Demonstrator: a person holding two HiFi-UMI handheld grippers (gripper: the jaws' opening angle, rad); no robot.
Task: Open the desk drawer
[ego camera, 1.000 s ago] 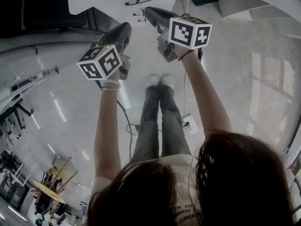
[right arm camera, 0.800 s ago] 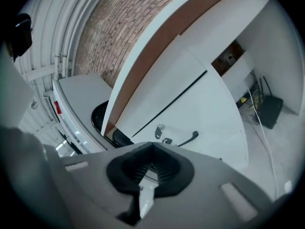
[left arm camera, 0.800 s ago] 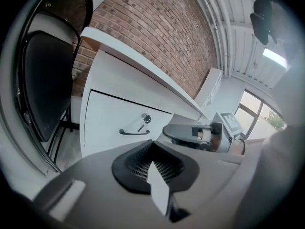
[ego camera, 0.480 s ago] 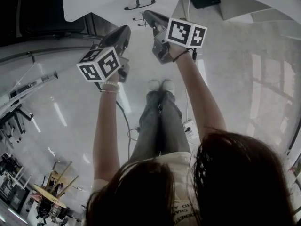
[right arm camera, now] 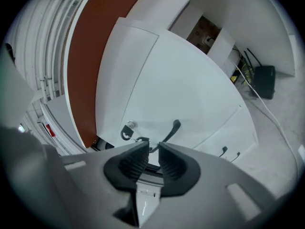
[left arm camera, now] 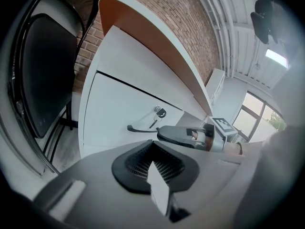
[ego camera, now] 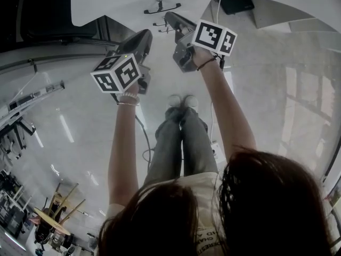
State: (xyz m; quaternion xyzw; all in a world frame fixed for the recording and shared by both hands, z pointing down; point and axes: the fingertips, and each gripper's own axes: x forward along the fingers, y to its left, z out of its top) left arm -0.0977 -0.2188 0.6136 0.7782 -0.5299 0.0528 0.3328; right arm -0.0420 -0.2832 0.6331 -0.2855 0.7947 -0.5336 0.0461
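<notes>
Our right tongs point(right arm camera: 151, 147) have just been opening (nothing between them) near the drawer handle point(right arm camera: 172, 129); our left tongs point(left arm camera: 153, 149) are closed.

White desk drawer point(left arm camera: 114, 109) shut, black handle point(left arm camera: 141, 128) beside a keyed lock point(left arm camera: 158, 110).

R claw point(right arm camera: 151, 148) jaws just opening, small gap, nothing betw them; claw now bit nearer drawer handle point(right arm camera: 168, 131).

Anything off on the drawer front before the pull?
Nothing looks damaged or askew; the drawer front sits closed. One oddity: a key has been left in the lock, and it hangs just beside the handle.
</notes>
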